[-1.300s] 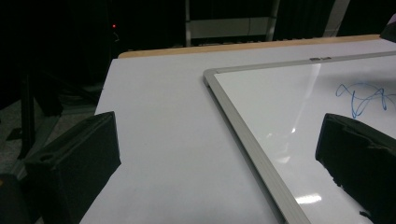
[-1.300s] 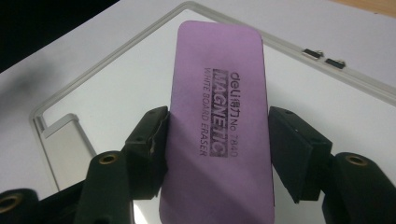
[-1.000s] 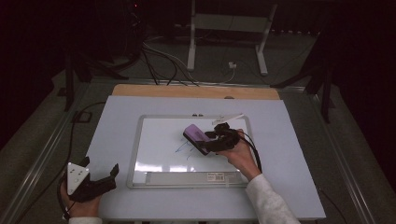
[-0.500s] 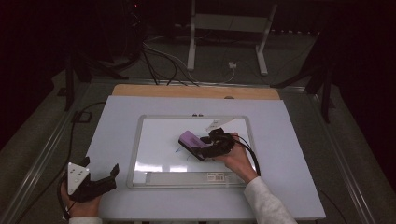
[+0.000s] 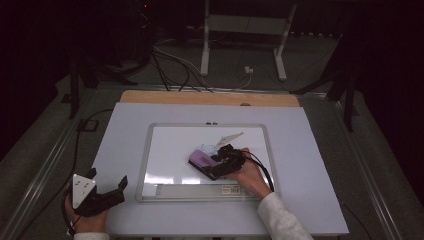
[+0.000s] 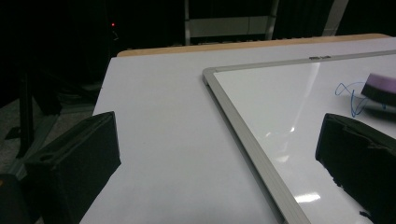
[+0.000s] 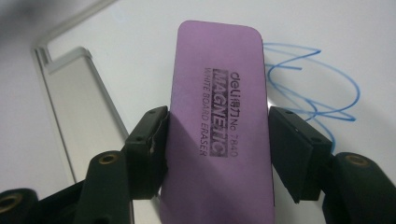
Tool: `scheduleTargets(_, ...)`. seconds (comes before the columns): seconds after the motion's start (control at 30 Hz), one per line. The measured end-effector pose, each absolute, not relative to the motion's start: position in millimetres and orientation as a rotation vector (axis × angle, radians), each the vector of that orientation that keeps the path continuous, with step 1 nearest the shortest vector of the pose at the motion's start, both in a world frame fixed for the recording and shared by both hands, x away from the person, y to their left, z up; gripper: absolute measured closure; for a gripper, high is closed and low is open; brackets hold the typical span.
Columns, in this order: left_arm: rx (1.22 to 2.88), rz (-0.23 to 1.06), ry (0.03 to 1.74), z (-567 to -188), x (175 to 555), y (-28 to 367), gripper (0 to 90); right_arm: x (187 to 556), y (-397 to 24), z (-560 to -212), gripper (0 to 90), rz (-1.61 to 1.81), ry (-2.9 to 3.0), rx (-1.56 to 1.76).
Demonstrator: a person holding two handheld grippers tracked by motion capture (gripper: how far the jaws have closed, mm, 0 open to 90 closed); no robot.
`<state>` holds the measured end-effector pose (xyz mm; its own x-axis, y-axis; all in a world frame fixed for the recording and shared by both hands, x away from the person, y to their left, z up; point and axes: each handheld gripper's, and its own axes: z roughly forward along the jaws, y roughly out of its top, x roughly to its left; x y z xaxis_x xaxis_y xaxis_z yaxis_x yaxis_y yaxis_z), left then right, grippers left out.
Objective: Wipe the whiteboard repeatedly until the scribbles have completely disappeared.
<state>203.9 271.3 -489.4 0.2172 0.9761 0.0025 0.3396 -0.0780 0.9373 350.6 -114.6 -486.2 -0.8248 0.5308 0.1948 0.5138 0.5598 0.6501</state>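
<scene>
The purple eraser (image 7: 219,126) sits low over the whiteboard (image 5: 165,150), just beside the blue scribble (image 7: 317,79), clamped across its width between the right gripper (image 7: 217,149) jaws, one pad on each long edge. We judge the wiping step is in hand; next we must press the eraser flat and sweep it across the ink. The left gripper (image 5: 102,195) rests wide open and empty at the table (image 5: 310,150) corner.
</scene>
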Motion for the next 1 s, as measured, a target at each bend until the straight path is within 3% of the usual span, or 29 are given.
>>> scheduleTargets(0.23,1.588,0.888,1.271,-489,204,271,0.6,350,-110,-491,39.7,1.102,2.790,0.926)
scheduleTargets(0.4,1.591,0.887,1.269,-489,204,271,0.6,350,-110,-491,30.2,1.131,2.792,0.944)
scheduleTargets(0.5,1.589,0.889,1.269,-489,204,271,0.6,351,-107,-493,29.4,1.147,2.788,0.966)
scheduleTargets(0.6,1.590,0.889,1.270,-489,204,271,0.6,352,-104,-496,31.5,1.153,2.785,0.981)
scheduleTargets(0.7,1.589,0.888,1.270,-489,204,271,0.6,353,-103,-500,39.5,1.164,2.788,0.992)
scheduleTargets(1.0,1.590,0.890,1.269,-489,204,271,0.6,352,-102,-500,41.3,1.160,2.786,1.010)
